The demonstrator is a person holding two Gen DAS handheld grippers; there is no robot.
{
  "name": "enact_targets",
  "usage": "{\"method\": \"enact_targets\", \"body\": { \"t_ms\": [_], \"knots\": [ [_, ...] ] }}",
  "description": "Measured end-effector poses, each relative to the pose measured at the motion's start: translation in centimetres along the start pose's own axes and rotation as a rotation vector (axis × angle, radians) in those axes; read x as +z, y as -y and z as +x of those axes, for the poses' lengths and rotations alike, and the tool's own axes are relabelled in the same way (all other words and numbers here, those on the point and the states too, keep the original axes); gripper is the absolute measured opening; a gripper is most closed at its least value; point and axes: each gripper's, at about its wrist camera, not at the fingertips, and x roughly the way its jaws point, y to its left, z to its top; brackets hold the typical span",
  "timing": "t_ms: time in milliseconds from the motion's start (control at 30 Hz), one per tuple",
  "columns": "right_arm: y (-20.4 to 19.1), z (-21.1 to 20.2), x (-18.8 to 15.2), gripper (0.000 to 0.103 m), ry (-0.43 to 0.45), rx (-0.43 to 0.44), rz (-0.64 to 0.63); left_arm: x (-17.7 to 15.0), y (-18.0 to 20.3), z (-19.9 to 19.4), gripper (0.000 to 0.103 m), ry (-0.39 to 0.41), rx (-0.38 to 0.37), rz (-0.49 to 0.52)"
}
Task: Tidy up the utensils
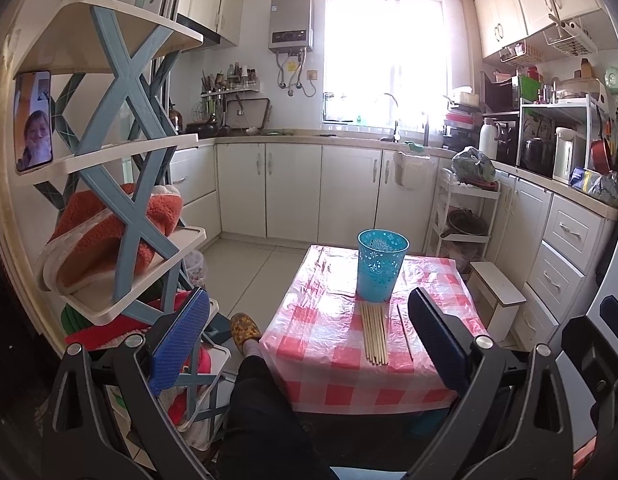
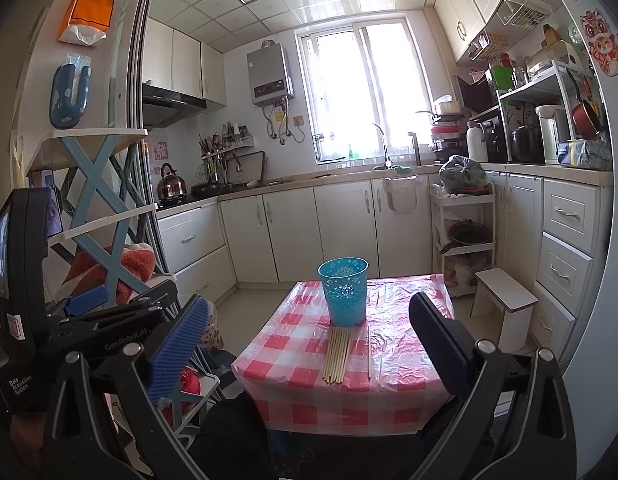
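A small table (image 1: 329, 380) (image 2: 293, 404) under a red-and-white checked cloth holds an upright blue perforated cup (image 1: 381, 266) (image 2: 344, 292). Just in front of the cup lies a bundle of several wooden chopsticks (image 1: 375, 334) (image 2: 338, 356), with one single chopstick (image 1: 405, 334) (image 2: 368, 354) lying apart to its right. My left gripper (image 1: 309, 336) hangs open, held back from the table's near edge with nothing between its fingers. My right gripper (image 2: 309, 340) is likewise open and empty, above and short of the table. The left device (image 2: 25, 280) shows at the left of the right wrist view.
A blue-and-white shelf rack (image 1: 121, 168) (image 2: 93, 184) with slippers stands close on the left. A person's dark-trousered leg (image 1: 261, 408) and slippered foot (image 1: 245, 326) lie left of the table. A small white stool (image 1: 497, 300) (image 2: 505, 304) and drawers (image 2: 569, 240) stand to the right.
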Motion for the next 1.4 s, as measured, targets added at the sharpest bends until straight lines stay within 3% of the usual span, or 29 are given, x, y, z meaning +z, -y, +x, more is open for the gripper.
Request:
{"method": "enact_targets", "body": {
  "t_ms": [1400],
  "knots": [
    [-0.17, 0.61, -0.04, 0.096, -0.02, 0.012, 0.008, -0.18, 0.94, 0.24, 0.095, -0.01, -0.009, 0.017]
  ]
}}
